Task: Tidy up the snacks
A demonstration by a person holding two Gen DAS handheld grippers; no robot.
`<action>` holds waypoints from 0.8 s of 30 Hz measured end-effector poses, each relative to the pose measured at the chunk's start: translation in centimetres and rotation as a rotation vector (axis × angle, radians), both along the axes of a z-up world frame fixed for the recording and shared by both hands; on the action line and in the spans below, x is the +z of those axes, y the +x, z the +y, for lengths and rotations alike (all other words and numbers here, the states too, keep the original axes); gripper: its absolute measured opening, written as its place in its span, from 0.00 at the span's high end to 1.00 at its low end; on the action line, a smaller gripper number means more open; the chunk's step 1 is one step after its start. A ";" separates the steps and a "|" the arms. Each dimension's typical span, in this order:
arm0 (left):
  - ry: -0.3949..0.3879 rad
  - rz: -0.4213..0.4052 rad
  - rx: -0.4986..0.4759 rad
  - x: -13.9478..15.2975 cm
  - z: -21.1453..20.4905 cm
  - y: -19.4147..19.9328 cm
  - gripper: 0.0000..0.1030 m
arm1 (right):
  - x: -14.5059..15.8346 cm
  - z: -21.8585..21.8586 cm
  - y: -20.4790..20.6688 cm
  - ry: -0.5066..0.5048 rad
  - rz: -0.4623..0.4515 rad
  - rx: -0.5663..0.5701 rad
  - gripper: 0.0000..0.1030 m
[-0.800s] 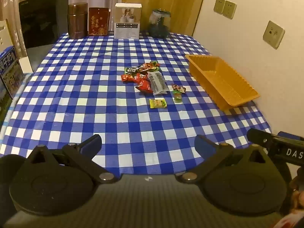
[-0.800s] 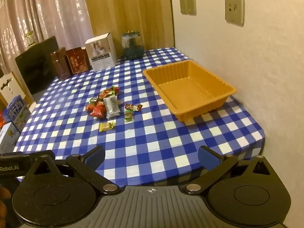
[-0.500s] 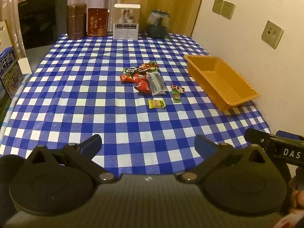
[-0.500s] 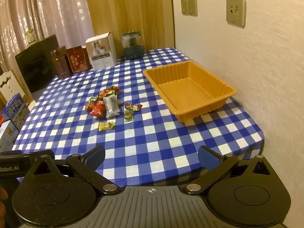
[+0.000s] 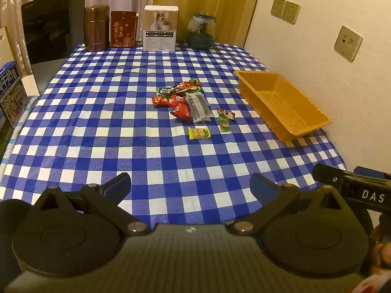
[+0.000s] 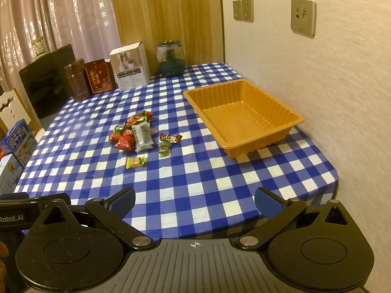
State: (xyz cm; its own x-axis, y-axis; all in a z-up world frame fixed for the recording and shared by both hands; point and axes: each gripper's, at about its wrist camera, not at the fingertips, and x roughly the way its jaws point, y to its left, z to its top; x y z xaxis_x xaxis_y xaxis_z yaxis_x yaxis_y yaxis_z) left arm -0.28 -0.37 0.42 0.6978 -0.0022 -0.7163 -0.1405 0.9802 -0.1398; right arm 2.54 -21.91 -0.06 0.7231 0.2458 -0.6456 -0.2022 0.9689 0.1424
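Observation:
Several small snack packets lie in a loose pile [image 5: 185, 100] [image 6: 133, 135] mid-table on the blue checked cloth: red packets, a clear grey packet [image 5: 199, 106], a yellow-green sweet [image 5: 198, 133] [image 6: 136, 161] and a green sweet [image 6: 163, 150]. An empty orange tray [image 5: 315, 124] [image 6: 276, 144] stands at the right by the wall. My left gripper [image 5: 190, 188] is open and empty over the table's near edge. My right gripper [image 6: 194, 201] is open and empty, also at the near edge, well short of the snacks.
Along the back edge stand a brown canister [image 5: 96, 28], a red tin [image 5: 123, 28], a white box [image 5: 160, 28] and a glass jar [image 5: 201, 30]. A black panel [image 5: 52, 24] and milk cartons [image 5: 11, 92] are at the left. The wall runs close on the right.
Both grippers have drifted slightly back and up; the view of the table shifted a little. Nothing on the table moved.

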 end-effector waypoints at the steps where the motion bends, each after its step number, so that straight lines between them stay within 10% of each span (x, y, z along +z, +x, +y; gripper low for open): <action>1: 0.001 -0.001 0.000 -0.1 0.1 0.0 0.00 | 0.0 0.0 -0.1 -0.002 -0.001 0.000 0.00; 24: -0.002 -0.003 -0.002 0.0 0.1 0.0 0.00 | -0.1 0.2 -0.2 -0.006 -0.005 -0.002 0.00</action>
State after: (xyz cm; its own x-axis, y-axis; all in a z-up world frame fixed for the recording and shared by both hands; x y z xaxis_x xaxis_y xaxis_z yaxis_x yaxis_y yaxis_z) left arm -0.27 -0.29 0.46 0.6998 -0.0052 -0.7143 -0.1377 0.9802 -0.1420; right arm 2.35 -21.70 -0.17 0.7269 0.2408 -0.6432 -0.2014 0.9701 0.1356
